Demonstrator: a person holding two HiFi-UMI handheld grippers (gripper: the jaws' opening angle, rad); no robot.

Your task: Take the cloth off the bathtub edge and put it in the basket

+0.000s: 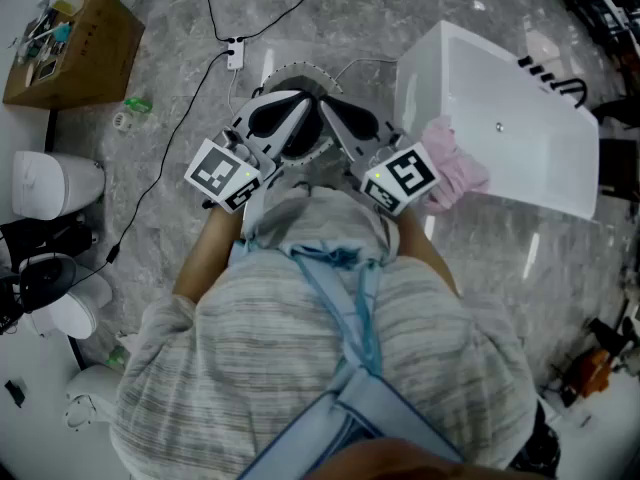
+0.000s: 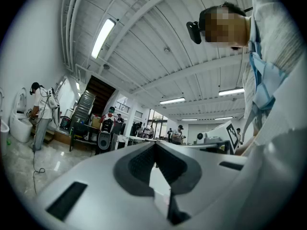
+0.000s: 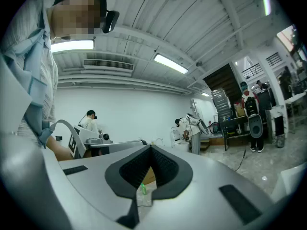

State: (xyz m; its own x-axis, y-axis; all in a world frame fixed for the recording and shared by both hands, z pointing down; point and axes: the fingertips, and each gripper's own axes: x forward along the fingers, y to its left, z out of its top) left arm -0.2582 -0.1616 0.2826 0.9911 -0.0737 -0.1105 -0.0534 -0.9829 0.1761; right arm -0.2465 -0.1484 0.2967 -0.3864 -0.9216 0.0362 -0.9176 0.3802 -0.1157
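While cloth (image 1: pixel 455 171) drapes tub (image 1: pixel 418 93) edge, L tongs (image 2: pixel 154 150), R tongs (image 3: pixel 149 150) closed.

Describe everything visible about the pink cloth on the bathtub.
The cloth is pale pink, soft-looking fabric, crumpled into a bunch. It lies draped over the edge of the white bathtub at the corner nearest the person, part spilling down the outer wall. Only the tub visibly touches it. The marker cube of the right gripper covers its left side in the head view; the shut jaws hold nothing.
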